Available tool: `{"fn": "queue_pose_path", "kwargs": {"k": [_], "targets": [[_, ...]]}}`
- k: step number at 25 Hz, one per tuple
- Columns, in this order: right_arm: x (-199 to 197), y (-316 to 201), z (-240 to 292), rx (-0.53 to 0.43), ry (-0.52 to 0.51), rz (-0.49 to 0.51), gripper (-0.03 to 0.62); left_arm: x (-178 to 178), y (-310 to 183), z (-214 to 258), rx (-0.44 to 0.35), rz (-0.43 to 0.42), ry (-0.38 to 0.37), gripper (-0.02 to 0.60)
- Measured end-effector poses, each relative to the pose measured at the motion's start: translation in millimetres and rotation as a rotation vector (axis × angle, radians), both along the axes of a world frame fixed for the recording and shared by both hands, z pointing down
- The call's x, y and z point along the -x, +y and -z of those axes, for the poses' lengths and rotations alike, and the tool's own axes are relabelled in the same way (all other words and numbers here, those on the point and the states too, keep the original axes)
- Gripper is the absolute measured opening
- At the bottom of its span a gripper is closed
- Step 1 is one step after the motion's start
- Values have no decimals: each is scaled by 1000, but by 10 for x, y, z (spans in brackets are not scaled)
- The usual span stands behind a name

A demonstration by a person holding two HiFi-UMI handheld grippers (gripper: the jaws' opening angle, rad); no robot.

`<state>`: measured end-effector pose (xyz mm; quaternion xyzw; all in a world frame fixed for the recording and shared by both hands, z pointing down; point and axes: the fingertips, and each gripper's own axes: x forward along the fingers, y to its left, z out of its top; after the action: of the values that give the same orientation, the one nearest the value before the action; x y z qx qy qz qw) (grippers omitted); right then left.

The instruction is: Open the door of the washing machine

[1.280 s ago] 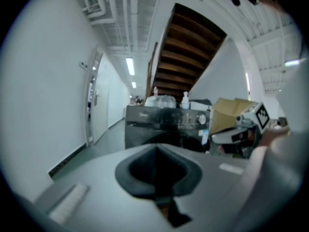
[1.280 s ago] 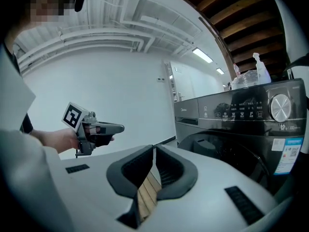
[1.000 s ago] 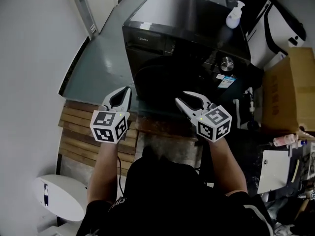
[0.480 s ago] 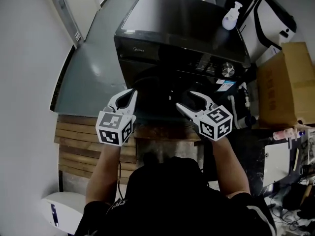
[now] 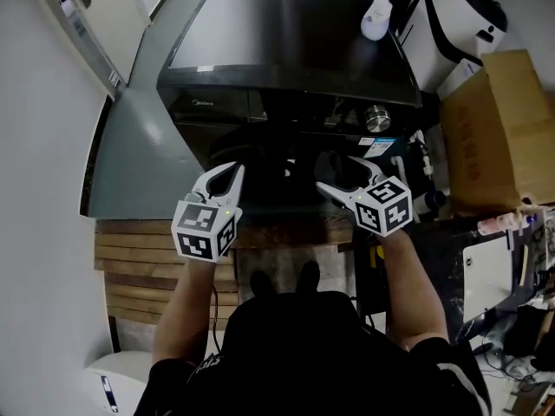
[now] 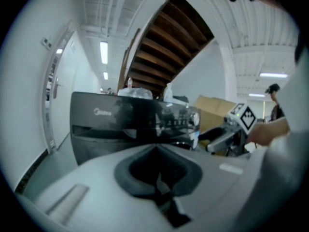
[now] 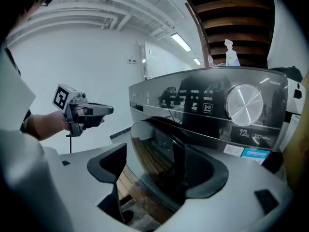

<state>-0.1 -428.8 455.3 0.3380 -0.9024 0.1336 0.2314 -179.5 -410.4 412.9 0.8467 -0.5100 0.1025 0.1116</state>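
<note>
Grey floor (image 5: 130, 167) runs beside a white wall, and the black washing machine (image 5: 286, 55) stands on it just past the far edge of a slatted wooden platform (image 5: 139, 263), with a pump bottle (image 5: 375, 16) at the back right corner of its top. Its round door (image 7: 152, 149) sits in the front face below the silver dial (image 7: 244, 104) and appears to be shut flush (the dark glass mirrors the slats, so its rim is hard to trace). The step in hand looks like the reach for the door, which is not yet opened. The right gripper (image 5: 338, 173) is just in front of the door's right side. Its jaws have just been opening and stand wide apart with the door's edge between them, though the pads do not seem to press on it. The left gripper (image 5: 234, 170) hovers near the door's left side, jaws together on nothing. Next, the right gripper probably has to ease forward until a jaw catches the rim or a handle recess, which I cannot pick out in the dark glass. It would then close and pull outward along the door's swing.
</note>
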Motion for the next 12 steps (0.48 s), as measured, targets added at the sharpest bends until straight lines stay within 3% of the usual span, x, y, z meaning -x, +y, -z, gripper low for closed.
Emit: {"fn": "queue_pose_path", "kwargs": {"k": [12], "targets": [[-455,-389,-551,86,159,34,362,-435,-229,-107,36,-15,-18,8]]}}
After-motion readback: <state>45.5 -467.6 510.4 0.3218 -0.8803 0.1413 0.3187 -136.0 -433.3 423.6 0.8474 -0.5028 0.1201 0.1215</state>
